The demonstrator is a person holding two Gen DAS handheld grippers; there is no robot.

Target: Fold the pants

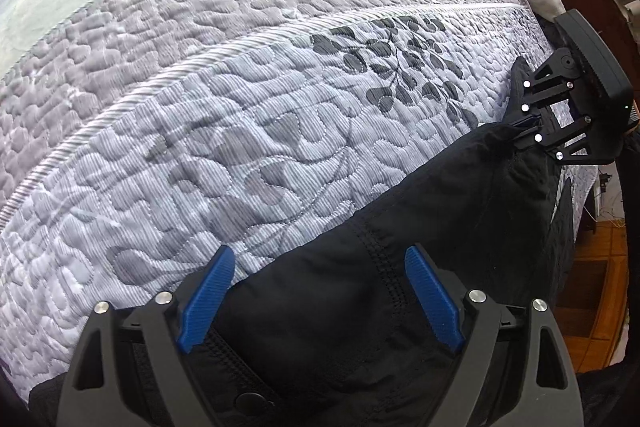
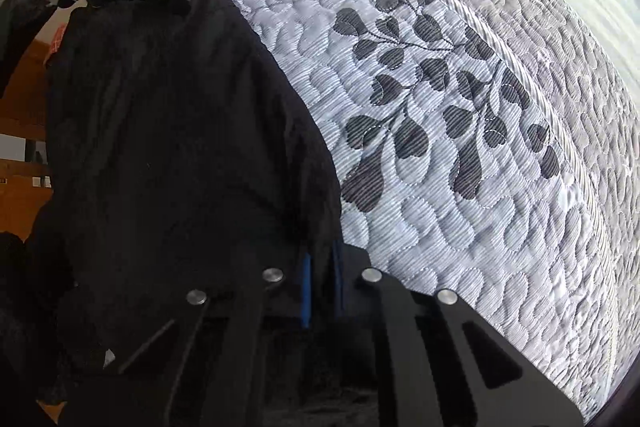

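Left wrist view, black pants (image 1: 400,227) between released left tongs (image 1: 320,291), right tongs (image 2: 322,287) grasping pants

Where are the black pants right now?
The black pants lie along the near edge of the quilted mattress, under the open left claw.

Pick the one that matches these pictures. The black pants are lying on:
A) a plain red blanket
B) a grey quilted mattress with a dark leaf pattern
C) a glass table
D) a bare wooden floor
B: the black pants stretch across a grey quilted mattress whose stitched surface carries dark leaf shapes, seen in both wrist views.
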